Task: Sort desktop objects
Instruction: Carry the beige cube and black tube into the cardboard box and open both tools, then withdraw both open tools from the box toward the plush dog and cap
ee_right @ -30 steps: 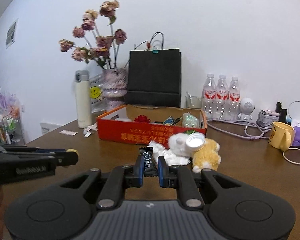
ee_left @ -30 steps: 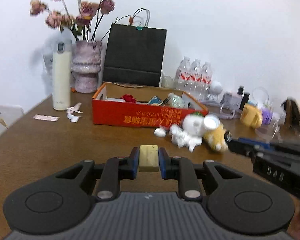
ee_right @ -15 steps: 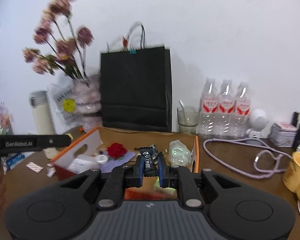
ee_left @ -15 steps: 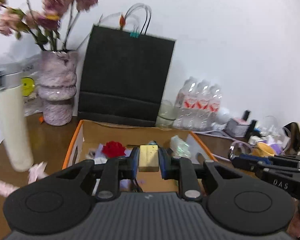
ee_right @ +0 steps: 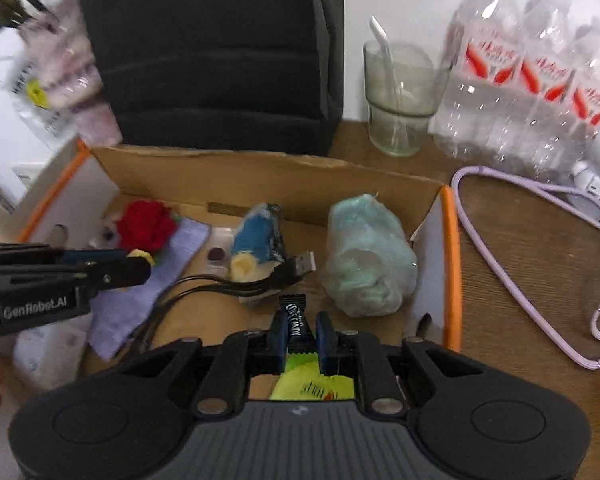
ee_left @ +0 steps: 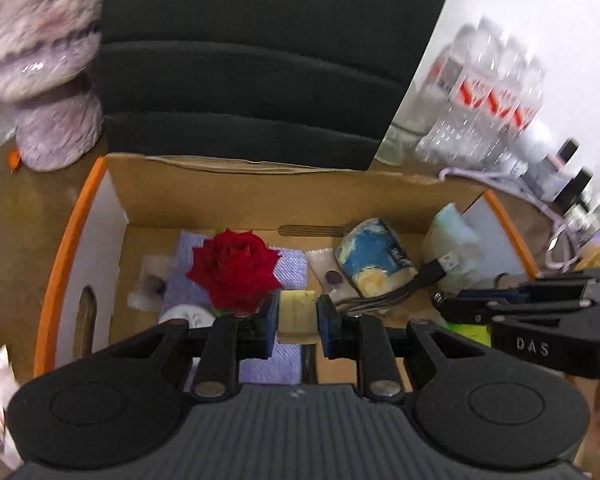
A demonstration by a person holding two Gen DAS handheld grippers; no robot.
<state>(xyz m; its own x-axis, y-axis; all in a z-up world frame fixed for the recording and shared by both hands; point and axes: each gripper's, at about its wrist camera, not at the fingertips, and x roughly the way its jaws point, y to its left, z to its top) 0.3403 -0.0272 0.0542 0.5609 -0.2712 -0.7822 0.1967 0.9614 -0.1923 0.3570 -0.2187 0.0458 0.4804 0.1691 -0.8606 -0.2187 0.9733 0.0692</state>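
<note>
Two tongs over one box (ee_left: 260, 184): left tongs (ee_left: 298, 316) clamp one yellow block (ee_left: 296, 312), right tongs (ee_right: 301, 334) clamp one candy bar (ee_right: 294, 318); one rose (ee_left: 236, 268) ahead-left, three bottles (ee_right: 532, 80) beyond.

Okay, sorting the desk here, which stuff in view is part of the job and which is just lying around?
Part of the job:
- yellowish block in the left gripper
- black candy bar in the right gripper
- cardboard box below them

Just lying around:
- black paper bag
- water bottles
- glass
- purple cable
- vase
</note>
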